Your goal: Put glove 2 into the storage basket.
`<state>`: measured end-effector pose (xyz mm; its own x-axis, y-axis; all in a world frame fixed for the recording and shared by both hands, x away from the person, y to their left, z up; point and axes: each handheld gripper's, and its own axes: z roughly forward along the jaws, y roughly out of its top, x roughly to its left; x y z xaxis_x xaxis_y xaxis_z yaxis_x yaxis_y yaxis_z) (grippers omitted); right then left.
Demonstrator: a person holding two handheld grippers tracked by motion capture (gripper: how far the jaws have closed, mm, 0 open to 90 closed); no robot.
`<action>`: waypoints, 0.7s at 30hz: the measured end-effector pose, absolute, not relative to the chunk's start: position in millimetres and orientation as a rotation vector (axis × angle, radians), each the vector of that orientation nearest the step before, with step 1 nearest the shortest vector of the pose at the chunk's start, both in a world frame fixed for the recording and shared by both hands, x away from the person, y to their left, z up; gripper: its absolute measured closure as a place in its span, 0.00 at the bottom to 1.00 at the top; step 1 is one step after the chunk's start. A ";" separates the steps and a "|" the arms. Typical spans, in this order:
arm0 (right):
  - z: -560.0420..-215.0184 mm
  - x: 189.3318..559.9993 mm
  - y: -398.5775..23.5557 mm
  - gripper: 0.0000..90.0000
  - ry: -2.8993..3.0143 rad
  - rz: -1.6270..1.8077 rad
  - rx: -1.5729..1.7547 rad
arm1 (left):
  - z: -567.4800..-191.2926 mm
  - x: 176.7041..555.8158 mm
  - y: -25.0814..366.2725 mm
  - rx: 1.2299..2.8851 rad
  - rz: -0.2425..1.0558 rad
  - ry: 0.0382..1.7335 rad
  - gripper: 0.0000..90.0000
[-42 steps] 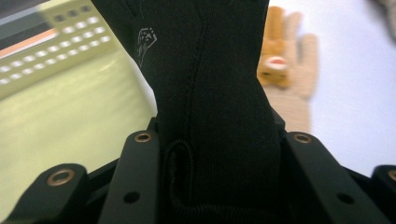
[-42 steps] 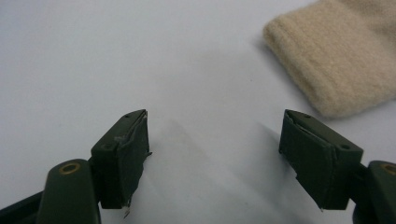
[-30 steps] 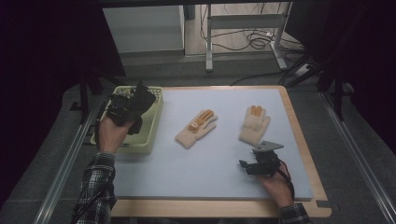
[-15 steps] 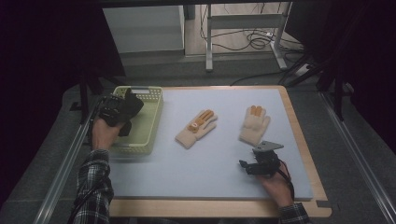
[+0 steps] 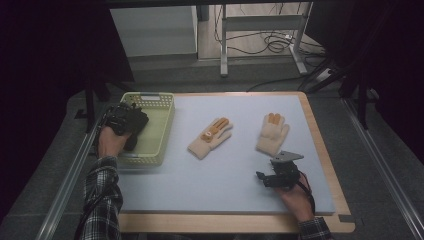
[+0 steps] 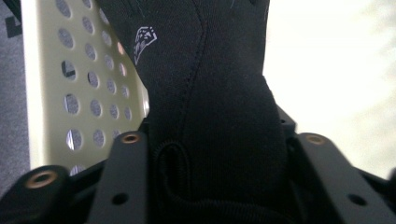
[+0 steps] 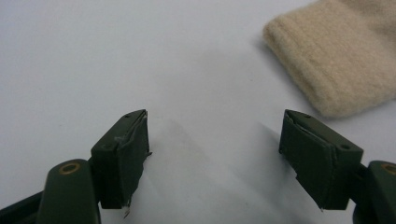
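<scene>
Hanging over the basket (image 5: pixel 161 125), the left gripper (image 5: pixel 131 125) had a black glove (image 6: pixel 205 93) between its jaws. Those jaws had just been opening, and the left gripper view showed the glove lying loosely in the gap between them, its cuff bunched near the gripper's body and its fingers stretching ahead and up. A small white emblem sat on the glove's back. Beyond and to the left of the glove in that view stood the basket's pale green perforated wall, and a bright surface lay to the right. Whether the pads pressed the cloth I could not tell.

Near the front edge of the mat (image 5: pixel 225 175), the right gripper (image 5: pixel 261 176) rested low in the person's right hand, its jaws spread wide with nothing between them. Just ahead of it and a little to its right lay a beige glove (image 5: pixel 272 132), whose ribbed cuff showed at the upper right of the right gripper view, apart from the jaw tips. A second beige glove (image 5: pixel 210 137) with orange marks lay farther to that gripper's left, between it and the basket.
</scene>
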<state>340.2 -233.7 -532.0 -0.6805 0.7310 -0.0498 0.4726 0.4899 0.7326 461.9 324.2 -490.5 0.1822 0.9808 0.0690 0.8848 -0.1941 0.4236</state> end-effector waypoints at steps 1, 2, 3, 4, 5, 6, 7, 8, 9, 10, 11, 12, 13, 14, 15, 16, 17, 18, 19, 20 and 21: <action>-532.0 340.2 -233.7 0.26 2.384 1.011 1.008 | -490.6 462.2 323.9 2.178 0.477 1.782 0.49; -531.9 340.2 -233.7 0.26 2.384 1.011 1.008 | -491.1 462.2 323.2 2.183 0.486 1.783 0.44; -532.0 340.2 -233.7 0.26 2.384 1.011 1.007 | -491.4 462.2 322.7 2.190 0.484 1.786 0.39; -532.0 340.2 -233.7 0.26 2.384 1.010 1.007 | -491.4 462.2 322.7 2.190 0.484 1.786 0.34; -532.0 340.1 -233.6 0.26 2.384 1.010 1.007 | -491.3 461.5 322.3 2.193 0.475 1.788 0.29; -531.9 340.1 -233.7 0.26 2.384 1.010 1.007 | -490.9 460.9 322.5 2.187 0.468 1.788 0.26; -532.0 340.1 -233.6 0.26 2.384 1.010 1.007 | -490.5 460.6 322.3 2.180 0.475 1.795 0.20; -532.0 340.2 -233.7 0.26 2.384 1.009 1.006 | -489.9 460.0 322.4 2.176 0.479 1.797 0.18; -532.0 340.1 -233.6 0.26 2.384 1.009 1.006 | -488.6 459.1 322.7 2.170 0.481 1.794 0.15; -532.0 340.1 -233.6 0.26 2.384 1.009 1.006 | -487.2 458.3 323.0 2.163 0.480 1.790 0.12; -532.0 340.1 -233.6 0.26 2.384 1.010 1.007 | -485.6 457.4 323.7 2.155 0.475 1.786 0.08; -532.0 340.1 -233.6 0.26 2.384 1.009 1.007 | -484.1 456.5 324.2 2.150 0.467 1.779 0.07; -532.0 340.1 -233.6 0.26 2.384 1.009 1.006 | -483.3 455.7 324.4 2.150 0.459 1.772 0.06; -532.0 340.1 -233.6 0.26 2.384 1.009 1.006 | -482.3 455.1 324.4 2.153 0.457 1.767 0.05; -532.0 340.1 -233.6 0.26 2.384 1.009 1.007 | -481.0 454.4 324.5 2.154 0.457 1.763 0.04; -532.0 340.1 -233.6 0.26 2.384 1.009 1.006 | -479.8 453.5 324.6 2.146 0.462 1.756 0.04; -532.0 340.1 -233.6 0.26 2.384 1.009 1.006 | -478.6 452.4 324.7 2.127 0.461 1.749 0.04; -532.0 340.1 -233.6 0.26 2.384 1.009 1.006 | -476.9 451.5 325.6 2.116 0.459 1.738 0.04; -532.0 340.1 -233.6 0.26 2.384 1.009 1.006 | -475.2 450.4 326.2 2.098 0.452 1.727 0.03; -532.0 340.1 -233.6 0.26 2.384 1.009 1.006 | -473.4 449.1 326.8 2.083 0.452 1.710 0.04; -532.0 340.1 -233.6 0.26 2.384 1.009 1.006 | -471.7 447.4 326.6 2.066 0.452 1.697 0.05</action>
<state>340.1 -233.6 -532.0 -0.6804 0.7311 -0.0511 0.4722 0.4906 0.7323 447.4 326.6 -471.7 0.1992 0.9798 -0.0181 0.8408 -0.1614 0.5168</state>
